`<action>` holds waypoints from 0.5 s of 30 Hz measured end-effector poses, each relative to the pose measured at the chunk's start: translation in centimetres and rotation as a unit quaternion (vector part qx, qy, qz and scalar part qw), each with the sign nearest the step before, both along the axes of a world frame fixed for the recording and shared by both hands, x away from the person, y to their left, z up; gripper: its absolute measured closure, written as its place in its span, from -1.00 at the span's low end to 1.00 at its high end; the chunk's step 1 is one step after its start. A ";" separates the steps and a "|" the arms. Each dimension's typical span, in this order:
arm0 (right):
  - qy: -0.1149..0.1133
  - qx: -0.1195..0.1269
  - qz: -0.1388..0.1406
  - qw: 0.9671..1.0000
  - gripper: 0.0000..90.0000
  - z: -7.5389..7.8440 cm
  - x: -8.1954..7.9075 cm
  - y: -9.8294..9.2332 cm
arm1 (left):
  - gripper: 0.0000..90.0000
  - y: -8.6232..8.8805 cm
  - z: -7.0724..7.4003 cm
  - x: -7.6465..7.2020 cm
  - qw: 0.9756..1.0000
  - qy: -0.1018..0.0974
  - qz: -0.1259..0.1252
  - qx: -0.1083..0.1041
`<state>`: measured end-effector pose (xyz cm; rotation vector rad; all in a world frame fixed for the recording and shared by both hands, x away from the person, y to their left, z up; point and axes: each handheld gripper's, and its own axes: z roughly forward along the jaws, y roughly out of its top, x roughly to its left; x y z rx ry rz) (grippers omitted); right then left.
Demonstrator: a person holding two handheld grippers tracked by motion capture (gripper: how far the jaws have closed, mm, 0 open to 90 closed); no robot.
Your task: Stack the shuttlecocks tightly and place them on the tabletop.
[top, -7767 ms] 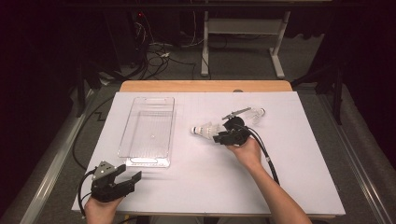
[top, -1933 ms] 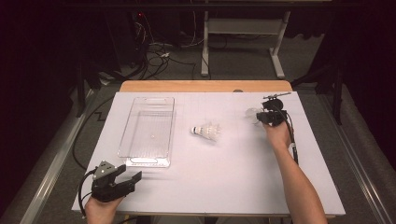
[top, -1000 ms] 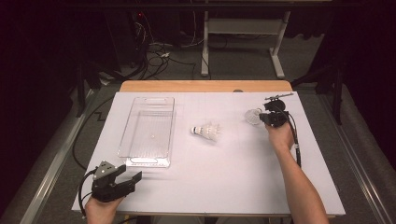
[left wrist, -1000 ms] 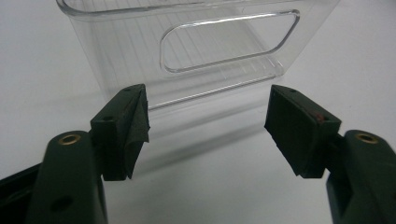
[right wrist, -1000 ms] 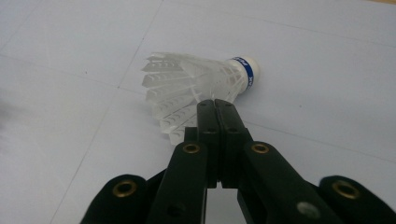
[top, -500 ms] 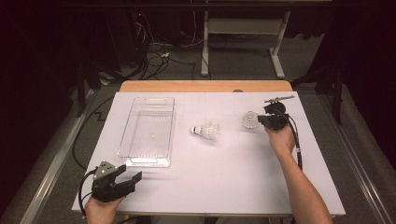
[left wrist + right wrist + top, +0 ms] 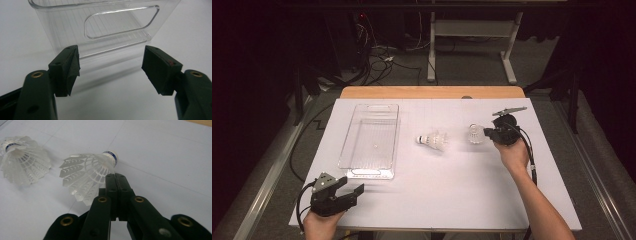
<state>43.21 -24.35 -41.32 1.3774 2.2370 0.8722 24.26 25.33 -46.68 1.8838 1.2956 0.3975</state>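
Two shuttlecocks to clear: with right tongs [image 7: 115,178] pinched fully shut on the skirt edge of the held shuttlecock [image 7: 92,173], just right of the loose shuttlecock [image 7: 432,141], carry level toward the clear tray [image 7: 394,130] (left tongs [image 7: 111,67] wide open, empty), avoiding crushed feathers.

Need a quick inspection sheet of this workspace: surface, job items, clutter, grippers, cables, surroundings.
Surface: white sheet over a wooden table.
Job's things: held shuttlecock in the right gripper; second shuttlecock lying mid-sheet; clear bin, nothing in it.
Clutter: nothing seen.
Grippers: right gripper shut on the held shuttlecock's skirt; left gripper open, facing the bin's end wall.
Cables: right gripper cable runs along the forearm; loose cables on the floor.
Surroundings: dark room, white desk frame behind.
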 end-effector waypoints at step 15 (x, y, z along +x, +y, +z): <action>0.009 0.005 0.040 0.999 1.00 -0.4 -2.5 0.4 | -0.30 0.0 0.0 0.0 1.000 0.000 0.000 -0.001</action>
